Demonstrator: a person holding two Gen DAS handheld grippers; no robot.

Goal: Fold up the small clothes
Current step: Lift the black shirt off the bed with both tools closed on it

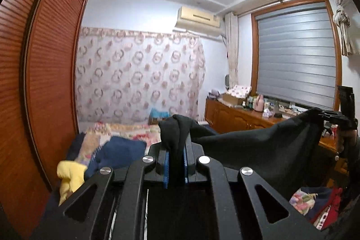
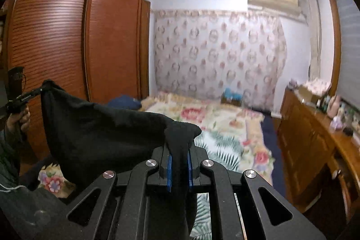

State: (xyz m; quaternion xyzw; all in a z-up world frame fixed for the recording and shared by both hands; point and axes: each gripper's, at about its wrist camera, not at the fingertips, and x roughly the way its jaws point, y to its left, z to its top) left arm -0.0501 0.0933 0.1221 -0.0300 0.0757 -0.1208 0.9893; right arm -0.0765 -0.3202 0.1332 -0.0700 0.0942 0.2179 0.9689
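Observation:
A black garment point(image 1: 258, 145) hangs stretched in the air between my two grippers, above the bed. My left gripper point(image 1: 176, 150) is shut on one bunched corner of it. My right gripper point(image 2: 179, 150) is shut on the other corner, and the garment point(image 2: 101, 136) sags toward the left of the right wrist view. Each gripper also shows in the other's view, the right gripper point(image 1: 324, 116) at the far right and the left gripper point(image 2: 39, 90) at the far left, both pinching the cloth.
A bed with a floral blanket point(image 2: 220, 125) lies below. Yellow cloth point(image 1: 69, 174) and dark blue cloth point(image 1: 121, 150) lie on it at left. A louvred wooden wardrobe point(image 2: 67, 37) stands left. A wooden sideboard point(image 2: 315, 138) with clutter runs along the right wall.

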